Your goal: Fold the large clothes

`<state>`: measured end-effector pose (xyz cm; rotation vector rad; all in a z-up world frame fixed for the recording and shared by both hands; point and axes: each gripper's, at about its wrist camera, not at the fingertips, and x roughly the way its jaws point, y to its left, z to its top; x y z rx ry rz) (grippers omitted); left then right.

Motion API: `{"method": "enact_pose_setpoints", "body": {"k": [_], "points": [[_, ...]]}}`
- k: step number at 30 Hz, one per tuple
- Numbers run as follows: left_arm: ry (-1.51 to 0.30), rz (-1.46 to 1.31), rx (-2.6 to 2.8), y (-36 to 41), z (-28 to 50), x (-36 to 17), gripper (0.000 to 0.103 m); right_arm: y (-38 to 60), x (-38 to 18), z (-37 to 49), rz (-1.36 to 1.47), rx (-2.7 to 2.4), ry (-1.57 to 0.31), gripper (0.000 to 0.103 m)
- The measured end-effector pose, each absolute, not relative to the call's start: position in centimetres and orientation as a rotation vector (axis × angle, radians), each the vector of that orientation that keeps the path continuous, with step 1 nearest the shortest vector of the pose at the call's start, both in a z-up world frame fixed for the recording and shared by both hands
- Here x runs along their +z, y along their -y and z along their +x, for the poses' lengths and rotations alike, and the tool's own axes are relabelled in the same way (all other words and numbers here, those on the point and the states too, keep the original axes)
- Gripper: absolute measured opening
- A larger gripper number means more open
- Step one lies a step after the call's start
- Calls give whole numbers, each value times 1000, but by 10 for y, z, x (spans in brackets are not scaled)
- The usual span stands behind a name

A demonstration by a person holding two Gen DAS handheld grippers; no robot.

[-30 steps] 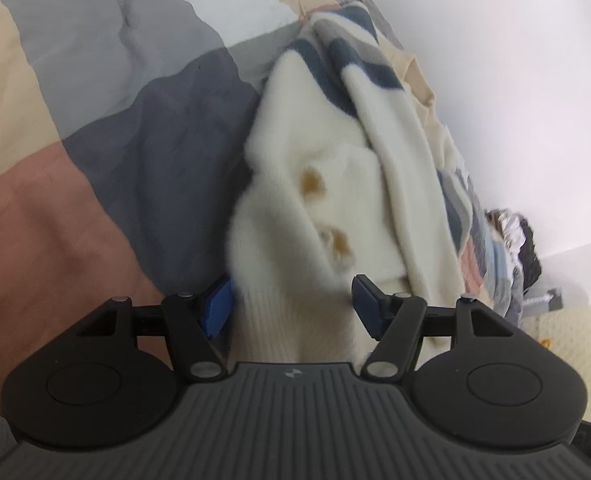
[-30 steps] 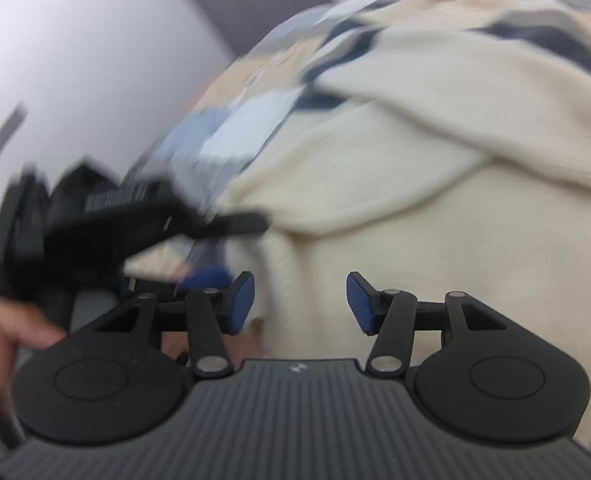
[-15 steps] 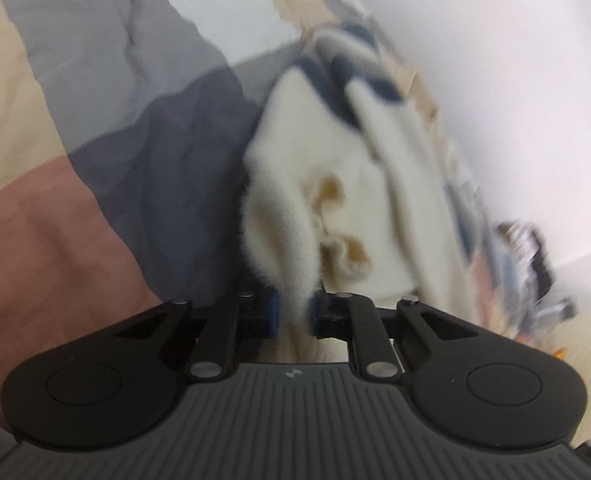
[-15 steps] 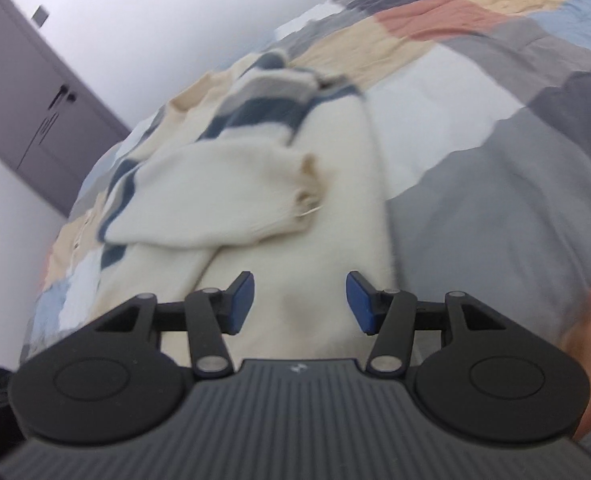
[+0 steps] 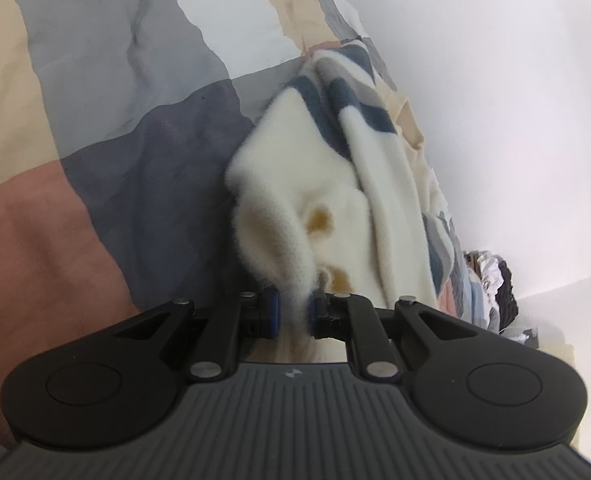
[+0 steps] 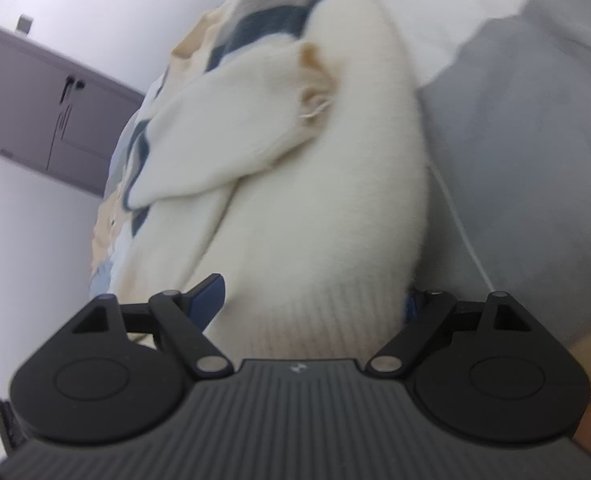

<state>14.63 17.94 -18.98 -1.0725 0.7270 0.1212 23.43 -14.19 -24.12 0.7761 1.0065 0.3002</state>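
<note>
Sweater [image 5: 335, 184] hem pinched in left gripper [image 5: 293, 314] — right gripper [image 6: 313, 300] straddles it.

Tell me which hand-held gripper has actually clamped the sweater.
The left hand-held gripper: its pads pinch a fold of the cream sweater. The right hand-held gripper has just been opening, its jaws wide around the ribbed hem.

Soft even light, fisheye warp at edges, sweater [image 6: 315, 208] blurry.
</note>
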Motion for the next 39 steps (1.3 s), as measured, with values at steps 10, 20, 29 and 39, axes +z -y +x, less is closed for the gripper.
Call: {"method": "enact_pose_setpoints", "body": {"k": [10,20,29,39], "points": [[-607,-890,44,-163,128,-143,13,154,-202,227,749,346,-811,25],[-415,-869,-97,-169,84,-48,13,175,-102,217,737,555,-612,23],[-302,-845,-229,-144,-2,29,13,208,-16,153,702,665,-526,23],[-292,-835,-227,-132,-57,20,14,227,-18,89,684,675,-566,26]]}}
